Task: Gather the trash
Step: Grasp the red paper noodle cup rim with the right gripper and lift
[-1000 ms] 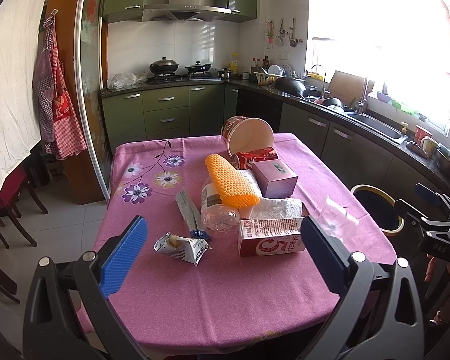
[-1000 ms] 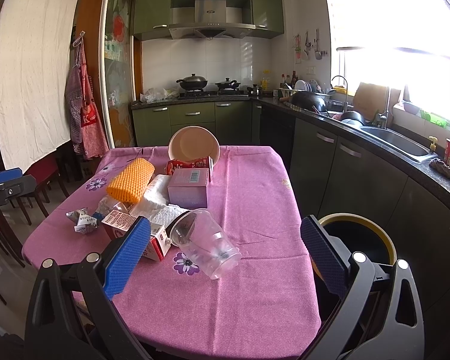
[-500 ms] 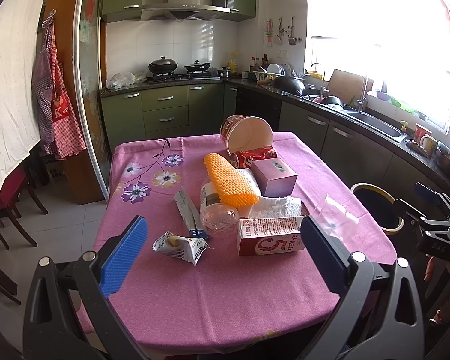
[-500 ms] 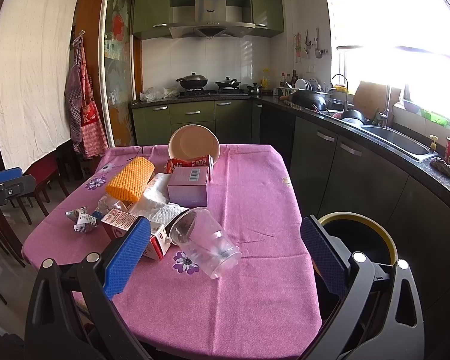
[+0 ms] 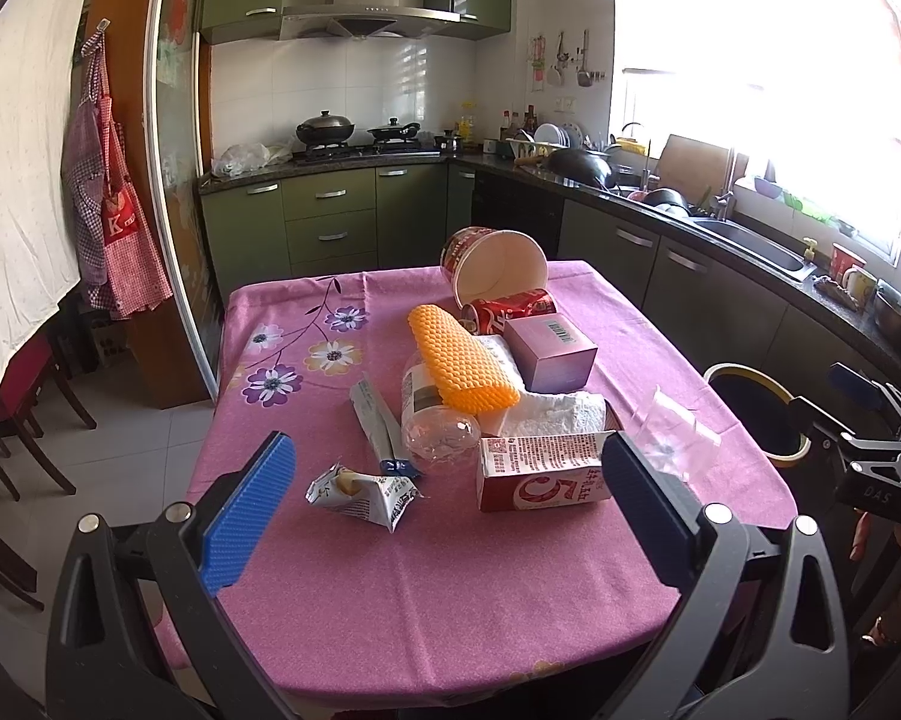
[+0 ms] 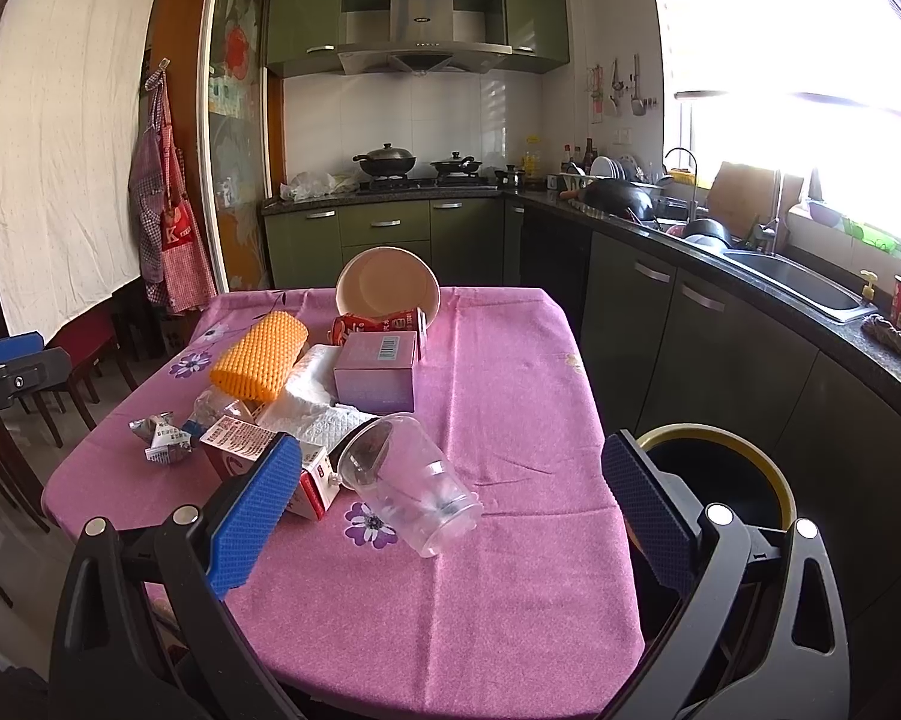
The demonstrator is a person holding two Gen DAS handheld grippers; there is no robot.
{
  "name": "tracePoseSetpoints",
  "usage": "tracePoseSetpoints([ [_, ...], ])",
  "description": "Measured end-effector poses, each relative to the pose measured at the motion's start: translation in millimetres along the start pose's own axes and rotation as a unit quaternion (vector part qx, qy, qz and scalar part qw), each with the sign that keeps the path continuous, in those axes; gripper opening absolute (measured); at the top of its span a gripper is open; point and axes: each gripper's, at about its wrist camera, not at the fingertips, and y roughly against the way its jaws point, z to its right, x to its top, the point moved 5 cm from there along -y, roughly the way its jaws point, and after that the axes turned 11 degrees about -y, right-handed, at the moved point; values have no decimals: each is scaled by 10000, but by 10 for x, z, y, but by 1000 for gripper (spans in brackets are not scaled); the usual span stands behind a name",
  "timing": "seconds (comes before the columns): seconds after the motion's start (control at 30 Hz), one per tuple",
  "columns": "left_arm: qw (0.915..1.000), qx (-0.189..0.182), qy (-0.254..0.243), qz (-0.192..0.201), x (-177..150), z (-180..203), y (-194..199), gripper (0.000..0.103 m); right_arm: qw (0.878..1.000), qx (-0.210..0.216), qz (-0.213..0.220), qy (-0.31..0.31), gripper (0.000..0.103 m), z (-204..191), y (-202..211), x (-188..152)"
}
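While trash litters the desk (image 5: 450,588), my jaws hang released.
Clear cup (image 6: 408,483) lies tipped beside the red carton (image 5: 540,474).

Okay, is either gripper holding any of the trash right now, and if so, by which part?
Nothing is held. The left gripper and right gripper are both open with nothing between their blue pads; the trash lies on the table.
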Motion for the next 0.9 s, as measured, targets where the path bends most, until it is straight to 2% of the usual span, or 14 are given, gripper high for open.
tracePoseSetpoints([
  [0.13,10000,73,20,-23,123,-152,-150,97,9998,144,9,130,99,-41,-89,173],
  [0.27,9995,323,24,15,367,-375,-402,97,9979,610,-10,232,99,-104,-323,511],
  [0.4,9991,396,125,36,613,-605,-749,97,9930,1121,-161,323,99,-191,-719,825],
  [0.5,9991,374,180,-37,756,-732,-1087,97,9927,1043,-444,414,99,-238,-1175,1022],
  [0.6,9989,430,158,-141,851,-837,-1467,97,9914,983,-550,673,98,-277,-1648,1173],
  [0.73,9982,500,206,-248,927,-1000,-1934,97,9881,958,-918,779,73,-308,-2373,1277],
  [0.87,9984,372,334,-255,941,-1098,-2195,97,9828,919,-1368,838,56,-372,-3104,1261],
  [0.9,9984,382,332,-256,949,-1106,-2248,97,9826,846,-1394,886,48,-395,-3260,1258],
])
